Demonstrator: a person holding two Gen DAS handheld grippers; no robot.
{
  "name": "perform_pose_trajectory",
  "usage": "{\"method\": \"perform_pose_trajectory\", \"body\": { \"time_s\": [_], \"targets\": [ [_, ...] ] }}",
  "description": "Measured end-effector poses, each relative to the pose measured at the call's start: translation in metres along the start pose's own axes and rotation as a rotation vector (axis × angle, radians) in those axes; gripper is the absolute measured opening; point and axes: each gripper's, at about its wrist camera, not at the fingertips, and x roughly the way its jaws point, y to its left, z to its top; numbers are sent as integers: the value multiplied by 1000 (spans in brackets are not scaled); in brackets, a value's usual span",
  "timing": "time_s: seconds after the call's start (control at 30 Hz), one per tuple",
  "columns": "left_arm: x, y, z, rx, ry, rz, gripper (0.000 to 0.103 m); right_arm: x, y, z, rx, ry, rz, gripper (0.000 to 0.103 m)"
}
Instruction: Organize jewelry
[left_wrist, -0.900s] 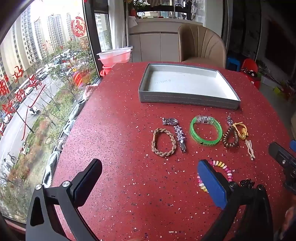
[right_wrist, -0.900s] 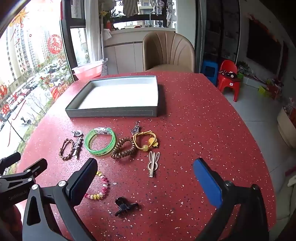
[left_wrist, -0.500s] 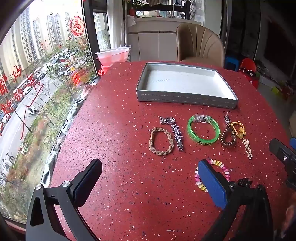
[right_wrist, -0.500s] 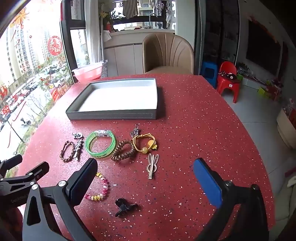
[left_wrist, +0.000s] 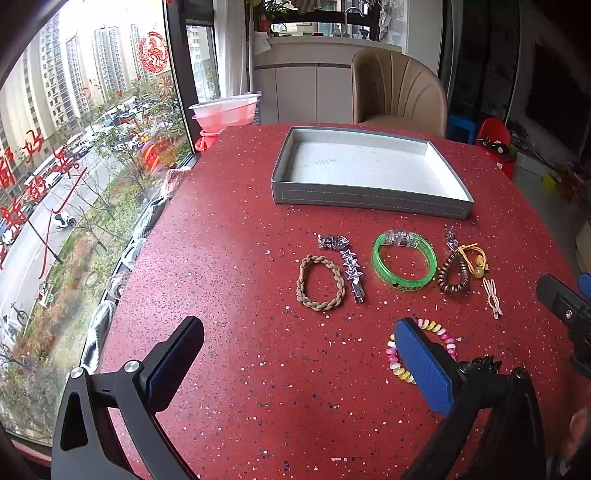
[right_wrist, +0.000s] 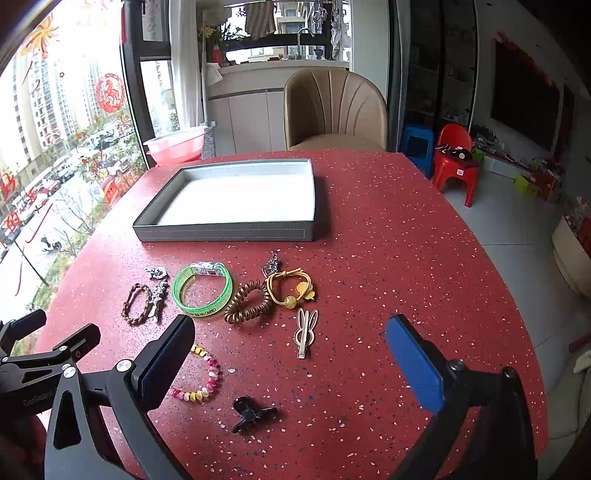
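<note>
Several pieces of jewelry lie on a red speckled table (left_wrist: 240, 240) in front of a grey tray (left_wrist: 369, 199) with a white floor. In the left wrist view I see a braided tan bracelet (left_wrist: 320, 282), a silver star clip (left_wrist: 352, 271), a green bangle (left_wrist: 404, 264), a brown coil tie (left_wrist: 452, 275) and a pastel bead bracelet (left_wrist: 395, 363). The right wrist view adds a yellow hair tie (right_wrist: 290, 286), a rabbit clip (right_wrist: 306, 332) and a black claw clip (right_wrist: 251, 408). My left gripper (left_wrist: 299, 358) and right gripper (right_wrist: 290, 354) hover open above the table, holding nothing.
A tan chair (right_wrist: 334, 107) stands behind the table's far edge. A pink basin (left_wrist: 225, 110) sits by the window at the left. A red child's chair (right_wrist: 454, 155) and blue stool (right_wrist: 417, 144) stand on the floor at the right.
Both views have drawn back slightly, so the jewelry and tray sit a little higher and farther in the frames. The jaws stay wide and nothing on the table moved.
</note>
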Motion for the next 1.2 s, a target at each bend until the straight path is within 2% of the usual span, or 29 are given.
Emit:
{"method": "perform_pose_trajectory", "body": {
  "time_s": [1.2],
  "targets": [
    [1, -3, 0, 5, 2, -8, 103, 1, 1, 1, 2, 1, -2, 103]
  ]
}}
